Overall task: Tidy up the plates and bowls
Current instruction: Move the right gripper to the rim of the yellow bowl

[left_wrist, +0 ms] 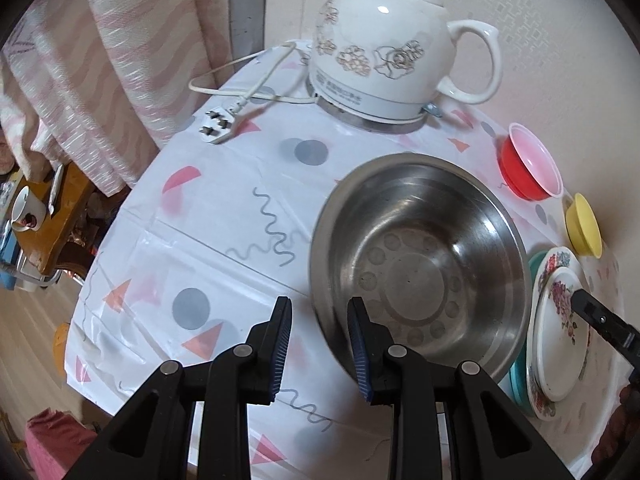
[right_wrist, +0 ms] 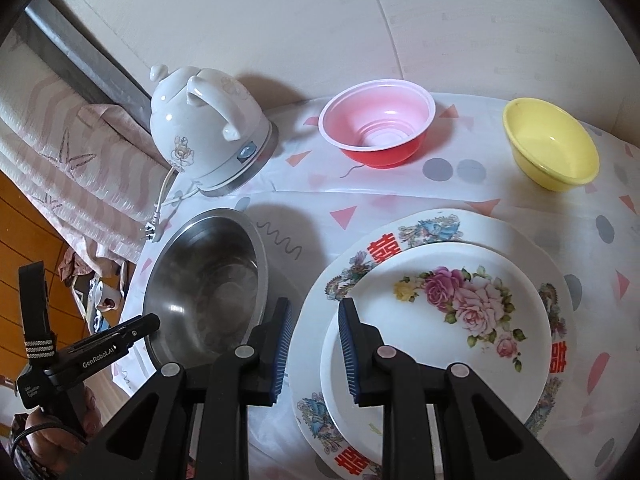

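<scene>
**Table with stacked plates, bowls and kettle: two grippers above**

Left gripper (left_wrist: 318, 316): jaws apart by a narrow gap, nothing between them. It hangs over the near rim of the steel bowl (left_wrist: 420, 264); one blue pad shows in front of the rim, whether touching it cannot be told.

Right gripper (right_wrist: 314, 320): jaws likewise narrowly apart and empty. It hangs over the left edge of the plate stack.

Rose plate (right_wrist: 452, 312): white, pink roses, lies on top of the stack.

Large plate (right_wrist: 420, 228): white, red characters and blue-green figures around the border, lies under the rose plate. In the left wrist view a teal edge (left_wrist: 518, 384) shows beneath the stack.

Steel bowl: empty, upright, just left of the plates.

Red bowl (right_wrist: 378, 124): pale inside, upright, behind the plates, near the wall.

Yellow bowl (right_wrist: 550, 144): upright, right of the red bowl, well apart from it.

Kettle (left_wrist: 392, 44): white with flower pattern, on its base behind the steel bowl; cord and plug (left_wrist: 218, 124) lie loose on the tablecloth (left_wrist: 224, 240), white with pink triangles and grey dots.
</scene>
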Motion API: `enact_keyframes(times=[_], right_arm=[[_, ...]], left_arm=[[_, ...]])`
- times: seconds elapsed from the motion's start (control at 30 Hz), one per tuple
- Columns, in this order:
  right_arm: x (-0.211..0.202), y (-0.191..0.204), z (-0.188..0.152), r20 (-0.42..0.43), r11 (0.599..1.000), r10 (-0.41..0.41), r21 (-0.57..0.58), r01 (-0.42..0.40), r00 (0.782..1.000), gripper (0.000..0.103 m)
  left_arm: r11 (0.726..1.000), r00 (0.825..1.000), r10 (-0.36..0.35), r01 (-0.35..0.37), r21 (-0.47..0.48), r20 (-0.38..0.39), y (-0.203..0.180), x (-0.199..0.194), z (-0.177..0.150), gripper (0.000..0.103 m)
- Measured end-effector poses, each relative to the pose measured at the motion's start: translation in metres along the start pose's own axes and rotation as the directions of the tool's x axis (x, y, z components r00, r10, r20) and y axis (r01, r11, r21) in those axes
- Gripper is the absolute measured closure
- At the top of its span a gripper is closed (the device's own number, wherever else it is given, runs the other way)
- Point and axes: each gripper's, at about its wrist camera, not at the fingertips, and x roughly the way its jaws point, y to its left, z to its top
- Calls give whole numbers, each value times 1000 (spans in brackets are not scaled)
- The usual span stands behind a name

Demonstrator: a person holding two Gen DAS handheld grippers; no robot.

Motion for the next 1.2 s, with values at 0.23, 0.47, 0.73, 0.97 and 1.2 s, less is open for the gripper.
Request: enact_keyframes(times=[0.23, 0.47, 0.73, 0.97, 1.2], right_arm=[[-5, -6, -2, 10, 1000, -5, 18, 5, 1000, 79], [-15, -21, 2, 50, 998, -42, 45, 40, 998, 79], [-33, -62, 12, 97, 987, -120, 121, 108, 988, 74], [-51, -102, 21, 126, 966, -214, 172, 191, 969, 74], [-57, -134, 25, 133, 946, -282, 206, 251, 950, 73]], left_arm=[[1000, 999, 13, -13, -5, 38, 1, -11, 3, 73], [999, 998, -13, 10, 38, 67, -22, -21, 14, 58], [984, 992, -94, 79, 157, 85, -77, -27, 27, 40], [954, 984, -163, 140, 264, 67, -139, -26, 34, 33], [923, 980, -192, 165, 349, 45, -189, -24, 34, 32]])
